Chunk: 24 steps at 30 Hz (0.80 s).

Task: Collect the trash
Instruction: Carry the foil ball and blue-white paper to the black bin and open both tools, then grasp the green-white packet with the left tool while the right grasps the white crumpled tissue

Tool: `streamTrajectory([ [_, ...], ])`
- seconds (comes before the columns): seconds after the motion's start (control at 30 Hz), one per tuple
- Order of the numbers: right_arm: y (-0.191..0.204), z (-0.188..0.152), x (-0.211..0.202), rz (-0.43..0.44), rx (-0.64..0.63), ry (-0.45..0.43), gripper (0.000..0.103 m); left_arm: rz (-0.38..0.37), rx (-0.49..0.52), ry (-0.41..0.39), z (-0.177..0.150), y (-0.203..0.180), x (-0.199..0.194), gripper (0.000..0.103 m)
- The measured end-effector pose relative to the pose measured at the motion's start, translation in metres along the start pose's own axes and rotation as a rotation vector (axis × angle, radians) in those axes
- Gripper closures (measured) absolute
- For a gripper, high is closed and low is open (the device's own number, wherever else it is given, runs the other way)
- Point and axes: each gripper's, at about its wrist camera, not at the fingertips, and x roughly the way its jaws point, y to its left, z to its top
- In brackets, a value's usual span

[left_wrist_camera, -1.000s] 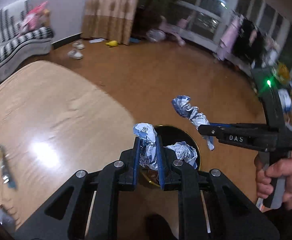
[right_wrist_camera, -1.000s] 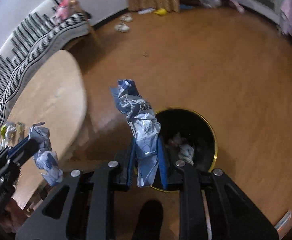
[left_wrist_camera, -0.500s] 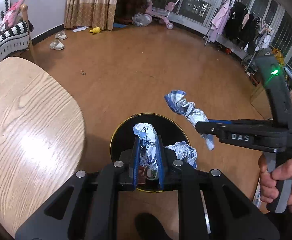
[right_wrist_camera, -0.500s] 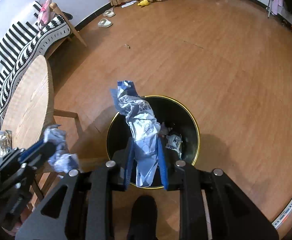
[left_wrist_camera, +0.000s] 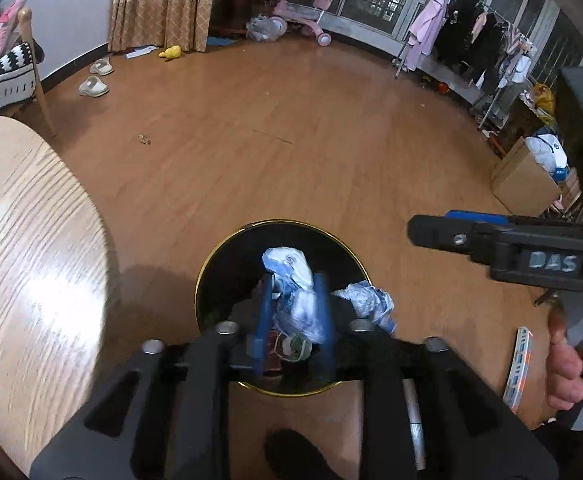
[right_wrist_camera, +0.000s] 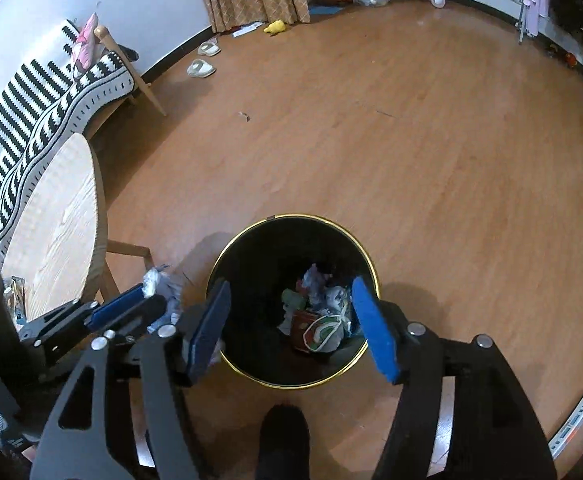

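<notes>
A black trash bin with a gold rim (right_wrist_camera: 227, 252) stands on the wooden floor, with several pieces of trash (right_wrist_camera: 319, 320) inside. My right gripper (right_wrist_camera: 291, 332) is open and empty above the bin. My left gripper (left_wrist_camera: 293, 312) is shut on a crumpled blue-white wrapper (left_wrist_camera: 291, 276) over the bin's rim (left_wrist_camera: 211, 264). In the right wrist view the left gripper (right_wrist_camera: 139, 300) shows at the left of the bin with the wrapper (right_wrist_camera: 161, 280) in it. The right gripper's finger (left_wrist_camera: 471, 236) shows at the right in the left wrist view.
A round wooden table (left_wrist_camera: 19, 260) stands left of the bin, also in the right wrist view (right_wrist_camera: 59, 232). A striped sofa (right_wrist_camera: 51, 92), slippers (right_wrist_camera: 201, 68) and a cardboard box (left_wrist_camera: 523, 184) lie around the room. A strip-shaped item (left_wrist_camera: 519, 364) lies on the floor at the right.
My right gripper opened and its long crumpled wrapper has left the jaws. The left gripper moved over the bin, still holding its wrapper.
</notes>
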Motion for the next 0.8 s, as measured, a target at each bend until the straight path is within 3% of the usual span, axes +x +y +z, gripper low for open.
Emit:
streamTrajectory([
  [0.23, -0.002, 0.001, -0.012, -0.008, 0.013, -0.03, 0.035, 0.009, 0.011, -0.043, -0.001, -0.003, -0.017, 0.037],
  [0.3, 0.007, 0.001, -0.013, -0.003, 0.002, -0.034, 0.034, 0.026, 0.007, -0.067, -0.001, 0.0, -0.03, 0.02],
  [0.37, 0.022, 0.0, -0.015, 0.005, -0.028, -0.042, 0.032, 0.061, -0.001, -0.103, -0.003, 0.009, -0.052, 0.01],
  [0.57, 0.095, -0.002, -0.016, 0.068, -0.14, -0.061, 0.031, 0.169, -0.078, -0.187, -0.019, 0.059, -0.13, 0.007],
  [0.8, 0.231, -0.011, -0.01, 0.197, -0.308, -0.053, 0.031, 0.374, -0.252, -0.267, -0.068, 0.149, -0.23, 0.007],
])
